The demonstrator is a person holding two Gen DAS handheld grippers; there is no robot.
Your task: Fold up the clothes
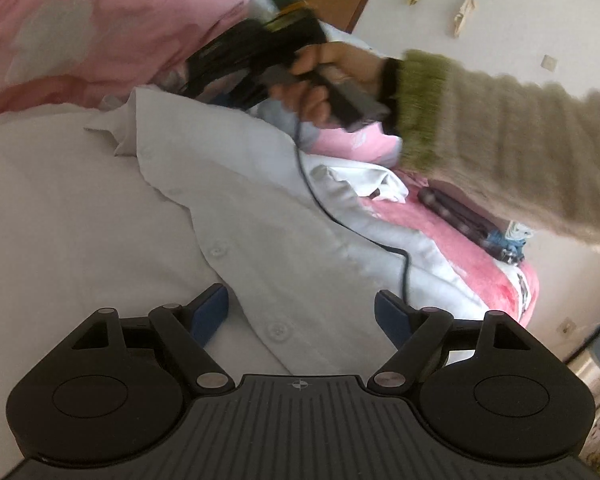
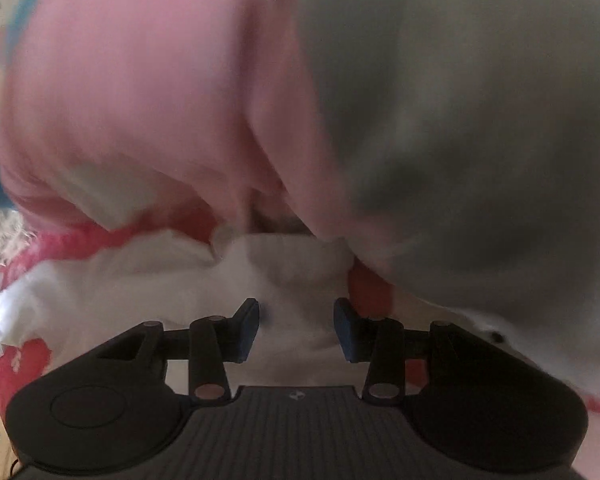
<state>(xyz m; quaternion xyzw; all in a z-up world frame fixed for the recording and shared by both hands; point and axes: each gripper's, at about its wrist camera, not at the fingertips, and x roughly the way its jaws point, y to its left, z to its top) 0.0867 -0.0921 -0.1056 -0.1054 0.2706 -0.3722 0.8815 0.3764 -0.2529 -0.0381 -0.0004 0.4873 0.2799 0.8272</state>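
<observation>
The shirt (image 1: 112,216) lies spread on the pink blanket (image 1: 452,236), button placket running diagonally under the left gripper (image 1: 302,312). It looks thin, light and limp, likely to sag and slide, so a hem, collar (image 1: 112,136) or shoulder seam seems the best hold. Left jaws stand wide over the placket, empty. The right gripper (image 2: 296,328), held by a hand (image 1: 324,80), has jaws partly apart with nothing between them. Its view is blurred; the shirt's far edge and 2 sleeves are hard to trace.

White shirt (image 1: 228,216), left gripper (image 1: 302,312) jaws apart above it
</observation>
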